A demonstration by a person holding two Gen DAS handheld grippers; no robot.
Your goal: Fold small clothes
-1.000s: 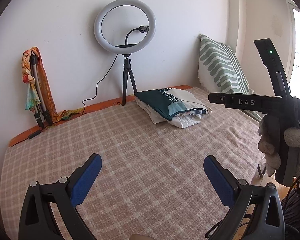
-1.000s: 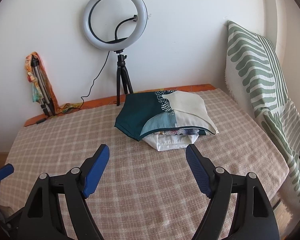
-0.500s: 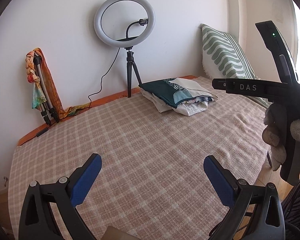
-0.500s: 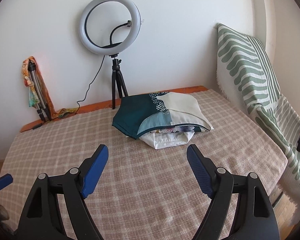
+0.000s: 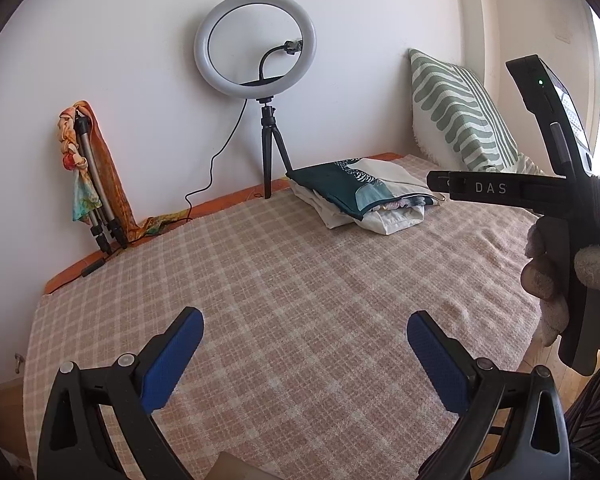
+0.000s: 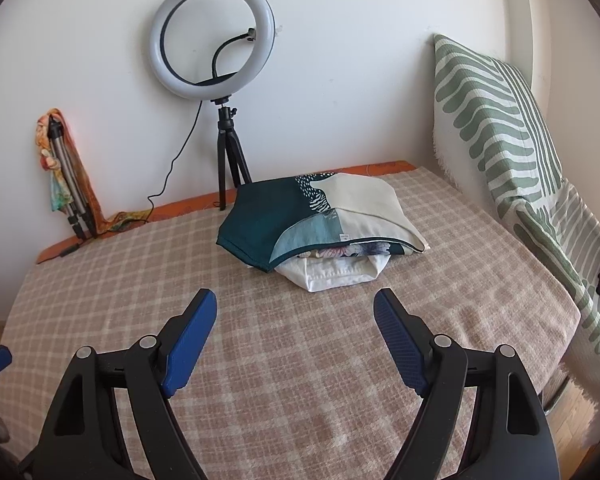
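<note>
A small stack of folded clothes (image 6: 320,228) lies at the back of the checked bed cover (image 6: 300,360): a teal, cream and light-blue garment on top, a white one (image 6: 336,276) under it. It also shows in the left wrist view (image 5: 360,196). My right gripper (image 6: 296,312) is open and empty, above the cover in front of the stack. My left gripper (image 5: 305,334) is open and empty over the bare cover, far from the stack. The right gripper's body (image 5: 556,192) shows at the right of the left wrist view.
A ring light on a black tripod (image 6: 224,160) stands against the back wall behind the stack. A folded tripod wrapped in an orange scarf (image 6: 64,172) leans at the back left. A green-striped cushion (image 6: 500,120) leans at the right. The bed's right edge (image 6: 568,320) drops to the floor.
Both grippers have drawn back and shifted slightly; the stack sits a little farther and more to the right in the left view. Both stay open and empty.
</note>
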